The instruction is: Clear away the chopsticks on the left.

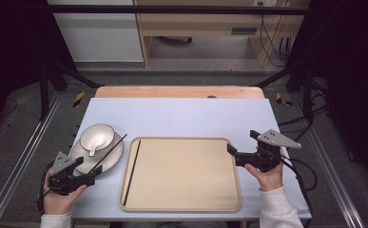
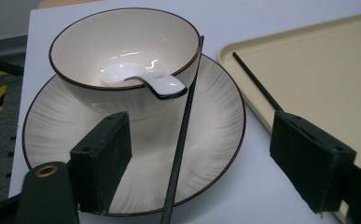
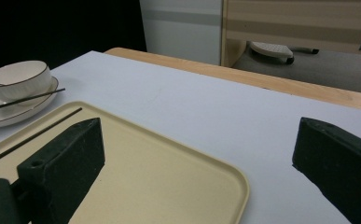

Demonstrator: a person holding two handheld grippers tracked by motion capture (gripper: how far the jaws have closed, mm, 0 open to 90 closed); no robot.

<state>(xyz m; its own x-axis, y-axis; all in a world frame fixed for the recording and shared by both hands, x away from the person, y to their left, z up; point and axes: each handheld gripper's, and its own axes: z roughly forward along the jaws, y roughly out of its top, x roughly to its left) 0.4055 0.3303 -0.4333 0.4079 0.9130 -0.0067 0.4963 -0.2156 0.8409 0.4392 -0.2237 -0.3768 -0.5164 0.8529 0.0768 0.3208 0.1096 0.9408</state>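
Table [image 1: 181, 118] is white-topped with a wood edge at the far side, cabinets behind; I see one chopstick [image 2: 180, 140] leaning on the bowl [image 2: 122, 51] across its plate [image 2: 215, 116], between my left gripper's [image 2: 199, 161] spread jaws, untouched. Right gripper [image 3: 194, 163] hangs open over the tray [image 1: 181, 173], where the second chopstick [image 1: 132, 172] lies; spoon [image 2: 145, 80] bowl is glare-washed.

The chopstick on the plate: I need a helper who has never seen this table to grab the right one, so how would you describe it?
Start at the beige tray, then look left to the white plate holding a bowl with a spoon. The chopstick leans slantwise across the plate against the bowl's rim, between the left gripper's open jaws. The other chopstick lies flat in the tray.
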